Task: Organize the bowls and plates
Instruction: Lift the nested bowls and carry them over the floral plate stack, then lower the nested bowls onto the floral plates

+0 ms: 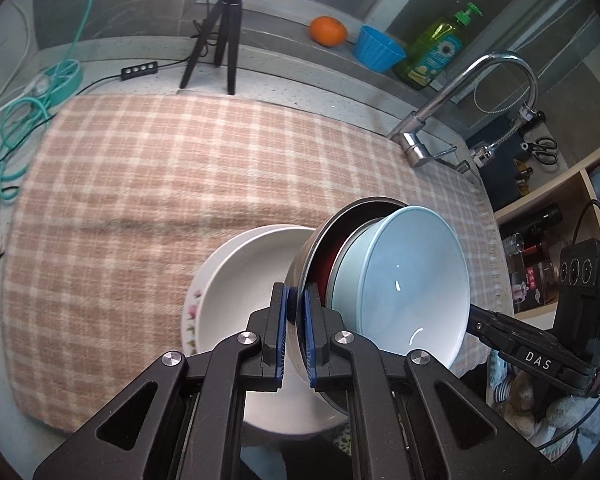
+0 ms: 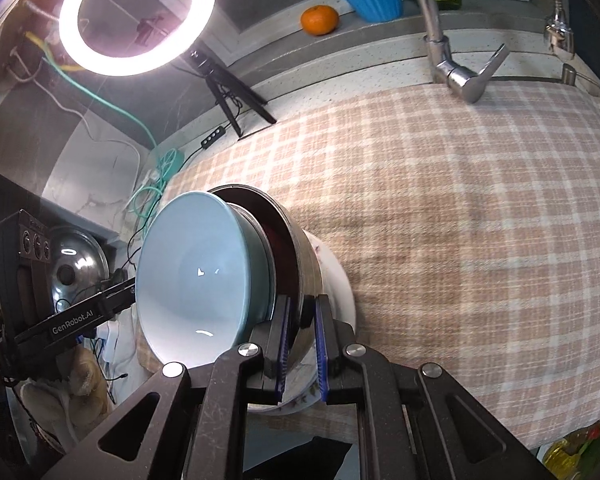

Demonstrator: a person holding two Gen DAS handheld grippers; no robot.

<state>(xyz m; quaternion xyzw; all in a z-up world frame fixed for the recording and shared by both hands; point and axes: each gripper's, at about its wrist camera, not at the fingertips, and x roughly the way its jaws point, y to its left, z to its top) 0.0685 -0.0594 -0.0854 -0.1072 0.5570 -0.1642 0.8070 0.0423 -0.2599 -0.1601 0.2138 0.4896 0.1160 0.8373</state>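
Observation:
A dark metal bowl with a light blue bowl nested inside it is held tilted on edge above a white plate with a floral rim. My left gripper is shut on the metal bowl's rim. My right gripper is shut on the opposite rim of the same metal bowl; the blue bowl faces left there. The white plate lies under the bowls on the checked cloth.
A tripod and cables stand at the back left. An orange, a blue cup and a soap bottle sit on the ledge. A faucet rises at the right. A ring light glows overhead.

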